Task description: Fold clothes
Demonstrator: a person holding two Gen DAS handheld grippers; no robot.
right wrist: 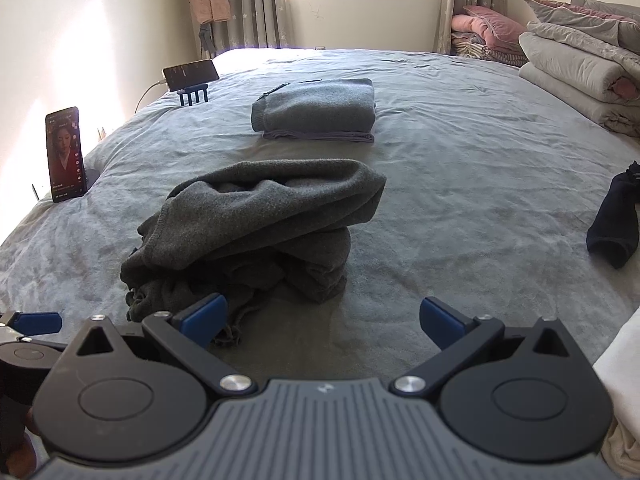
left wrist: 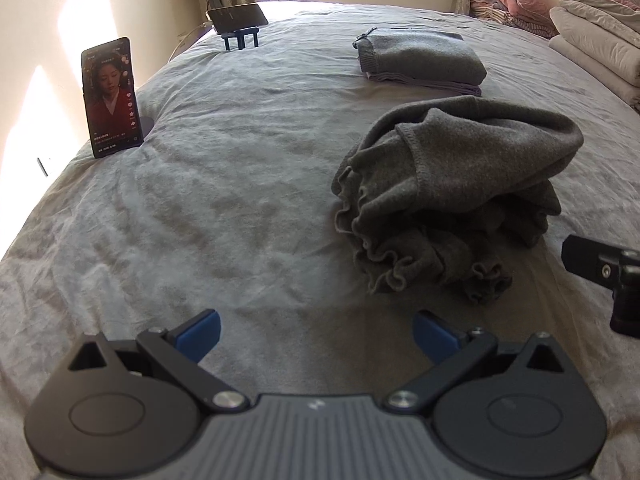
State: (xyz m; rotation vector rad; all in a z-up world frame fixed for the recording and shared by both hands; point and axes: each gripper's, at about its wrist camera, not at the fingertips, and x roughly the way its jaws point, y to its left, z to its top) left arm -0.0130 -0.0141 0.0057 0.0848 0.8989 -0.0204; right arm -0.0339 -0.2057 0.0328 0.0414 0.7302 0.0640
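Observation:
A crumpled dark grey garment (left wrist: 452,196) with a ruffled hem lies heaped on the grey bed sheet (left wrist: 200,220); the right wrist view shows the same garment (right wrist: 260,228) just ahead. My left gripper (left wrist: 316,334) is open and empty, hovering low to the left of the heap. My right gripper (right wrist: 322,320) is open too, its left fingertip (right wrist: 206,316) close to the garment's near edge; it is holding nothing. A folded grey garment (left wrist: 420,60) rests on a folded purple one farther back, also visible as the folded stack (right wrist: 316,110).
Two phones on stands sit at the bed's left edge (left wrist: 110,98) (left wrist: 236,16). Stacked quilts and pillows (right wrist: 580,60) line the right side. A dark navy garment (right wrist: 616,220) lies at right, and a white cloth (right wrist: 624,380) at the near right.

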